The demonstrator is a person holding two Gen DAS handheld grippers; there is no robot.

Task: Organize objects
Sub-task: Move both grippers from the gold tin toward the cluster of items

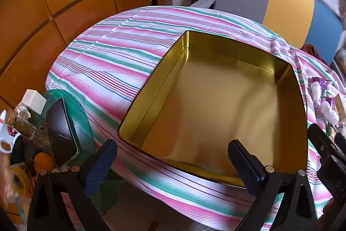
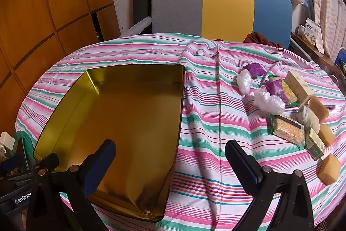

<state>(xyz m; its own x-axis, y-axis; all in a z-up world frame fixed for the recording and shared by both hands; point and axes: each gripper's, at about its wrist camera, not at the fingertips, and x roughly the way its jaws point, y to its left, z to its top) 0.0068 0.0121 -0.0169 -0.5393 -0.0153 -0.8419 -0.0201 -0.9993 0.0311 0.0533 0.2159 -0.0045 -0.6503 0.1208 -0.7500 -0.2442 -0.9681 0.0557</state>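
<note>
The gold tin (image 2: 121,114) sat empty on the striped cloth (image 2: 216,133); both the left gripper (image 1: 179,163) and the right gripper (image 2: 170,161) hung spread wide, holding nothing.

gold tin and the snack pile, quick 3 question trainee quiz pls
1. True or false: the gold tin already holds some items.
2. Multiple choice: in the right wrist view, the purple packets, plastic-wrapped bundles and yellow sponge blocks lie: A) inside the tin, B) on the striped cloth to the right of the tin, C) on the chair.
3. Fill in: the right claw and the left claw are both ___.

Key: 1 false, the tin is empty; 2 B; 3 open, holding nothing.
</note>
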